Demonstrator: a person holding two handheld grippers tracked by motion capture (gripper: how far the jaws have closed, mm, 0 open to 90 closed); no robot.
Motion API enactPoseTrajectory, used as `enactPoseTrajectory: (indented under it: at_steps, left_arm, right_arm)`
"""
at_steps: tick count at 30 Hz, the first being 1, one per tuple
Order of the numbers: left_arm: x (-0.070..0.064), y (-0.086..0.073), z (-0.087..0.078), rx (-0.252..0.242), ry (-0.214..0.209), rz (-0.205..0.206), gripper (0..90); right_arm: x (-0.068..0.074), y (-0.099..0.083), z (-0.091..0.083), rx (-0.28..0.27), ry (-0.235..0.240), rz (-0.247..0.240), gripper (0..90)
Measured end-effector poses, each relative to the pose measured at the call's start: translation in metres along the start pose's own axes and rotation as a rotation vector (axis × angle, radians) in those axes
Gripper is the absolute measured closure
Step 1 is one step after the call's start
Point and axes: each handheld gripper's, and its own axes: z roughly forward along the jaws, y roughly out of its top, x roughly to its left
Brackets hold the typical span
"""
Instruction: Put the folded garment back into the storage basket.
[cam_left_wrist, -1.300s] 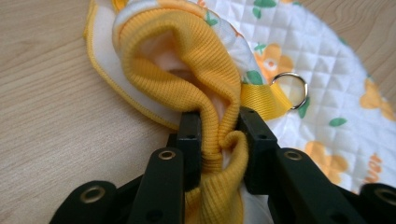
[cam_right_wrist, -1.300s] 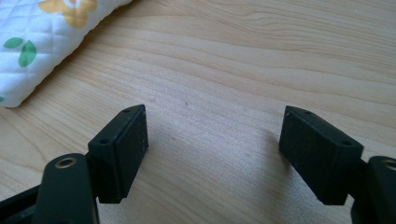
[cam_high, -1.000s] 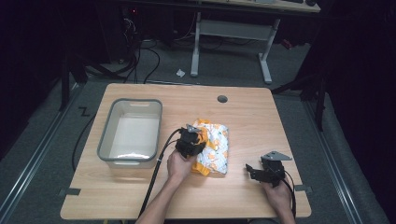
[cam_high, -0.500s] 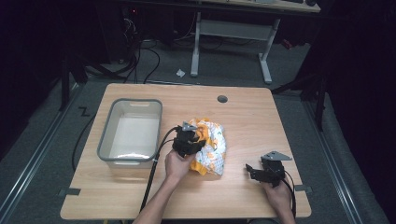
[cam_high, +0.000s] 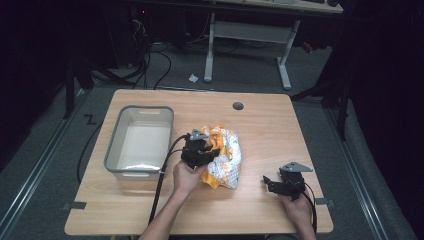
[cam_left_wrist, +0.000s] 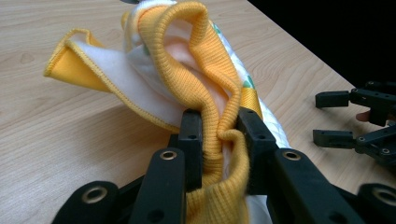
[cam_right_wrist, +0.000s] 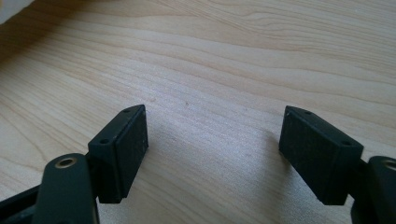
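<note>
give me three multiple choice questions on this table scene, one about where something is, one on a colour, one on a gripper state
1. Where does the grey bin stand?
A. on the left part of the table
B. at the right edge
C. on the floor

2. What colour is the ribbed hem of the cloth?
A. blue
B. orange-yellow
C. black

3. How does the right gripper stand?
A. shut on the cloth
B. shut on the bin
C. open over bare wood

Answers:
1 A, the high view shows the bin left of the cloth on the table.
2 B, the left gripper pinches that orange-yellow hem.
3 C, its jaws stand wide apart with only wood between them.
</note>
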Motion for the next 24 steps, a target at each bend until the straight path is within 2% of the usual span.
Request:
enactPoseTrajectory:
  at_steps: [9, 24]
  left_arm:
    - [0.001, 0.002, -0.011, -0.012, -0.020, -0.007, 73.7]
    - [0.008, 0.004, -0.037, -0.043, -0.024, -0.016, 73.6]
  right_arm:
    - [0.000, 0.000, 0.000, -0.001, 0.000, 0.000, 24.1]
    - [0.000, 0.000, 0.000, 0.001, 0.000, 0.001, 24.1]
